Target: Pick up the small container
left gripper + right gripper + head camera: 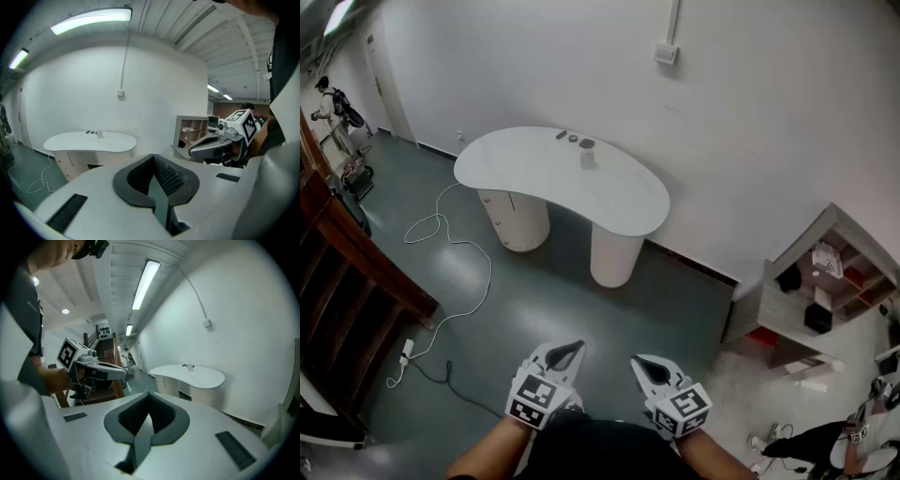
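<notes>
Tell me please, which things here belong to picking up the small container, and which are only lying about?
For the job:
- small container, on the white table
- left gripper and right gripper, both shut and empty, not yet at the table

Just lying about:
- small dark pieces beside the container
- white cable on the floor
- shelf unit
- wooden stairs

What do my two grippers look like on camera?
Both the left gripper and right gripper have pale grey-white shells, pointed jaws lined with dark ribbed pads, and a cube of black-and-white square markers at the rear. No cables show. The person wears a dark top.
</notes>
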{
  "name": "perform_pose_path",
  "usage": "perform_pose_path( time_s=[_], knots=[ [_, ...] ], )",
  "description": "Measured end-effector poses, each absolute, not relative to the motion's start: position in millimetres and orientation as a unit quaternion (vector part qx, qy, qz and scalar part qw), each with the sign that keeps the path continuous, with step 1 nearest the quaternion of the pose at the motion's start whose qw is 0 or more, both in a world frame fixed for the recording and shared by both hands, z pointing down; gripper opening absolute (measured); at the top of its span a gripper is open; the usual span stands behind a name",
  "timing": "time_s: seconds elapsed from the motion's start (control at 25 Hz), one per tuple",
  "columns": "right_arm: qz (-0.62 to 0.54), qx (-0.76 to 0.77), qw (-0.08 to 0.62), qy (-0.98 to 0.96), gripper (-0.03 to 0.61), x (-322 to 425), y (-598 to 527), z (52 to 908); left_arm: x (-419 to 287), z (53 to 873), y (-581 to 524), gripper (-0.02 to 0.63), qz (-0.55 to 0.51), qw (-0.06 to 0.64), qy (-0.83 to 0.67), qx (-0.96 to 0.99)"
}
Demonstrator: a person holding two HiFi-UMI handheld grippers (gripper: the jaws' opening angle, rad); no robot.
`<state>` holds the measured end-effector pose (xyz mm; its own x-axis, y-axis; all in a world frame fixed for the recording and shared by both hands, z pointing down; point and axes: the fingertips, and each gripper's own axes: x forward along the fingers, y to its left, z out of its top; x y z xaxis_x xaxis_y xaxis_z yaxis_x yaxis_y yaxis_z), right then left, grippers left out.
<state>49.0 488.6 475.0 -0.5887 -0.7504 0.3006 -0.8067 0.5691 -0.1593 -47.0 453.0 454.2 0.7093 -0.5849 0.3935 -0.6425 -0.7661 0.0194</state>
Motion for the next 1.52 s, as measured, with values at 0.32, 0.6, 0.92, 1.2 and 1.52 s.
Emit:
perform_pose_path(
  time_s=[0.32, 0.6, 0.92, 1.2, 1.52],
  knots=[
    [0.15, 0.444, 0.08, -0.88, -0.003, 38.4, 467.4, 470.9, -57.2, 453.1, 430.4, 0.015, 0.186, 0.072, -0.327, 0.924],
    [0.156, 0.456, 0.066, -0.874, -0.003, 22.9, 442.5, 469.6, -73.4, 456.0, 404.2, 0.015, 0.187, 0.071, -0.317, 0.927],
    [0.161, 0.465, 0.082, -0.867, -0.003, -6.1, 420.4, 477.0, -100.6, 465.6, 383.6, 0.015, 0.189, 0.074, -0.304, 0.931],
    [0.16, 0.454, 0.09, -0.872, -0.003, -26.9, 404.7, 475.2, -120.7, 467.5, 370.1, 0.015, 0.183, 0.083, -0.312, 0.929],
    [0.167, 0.45, 0.084, -0.873, -0.003, -28.5, 372.0, 480.2, -123.5, 469.9, 347.6, 0.015, 0.181, 0.086, -0.321, 0.926]
  ],
)
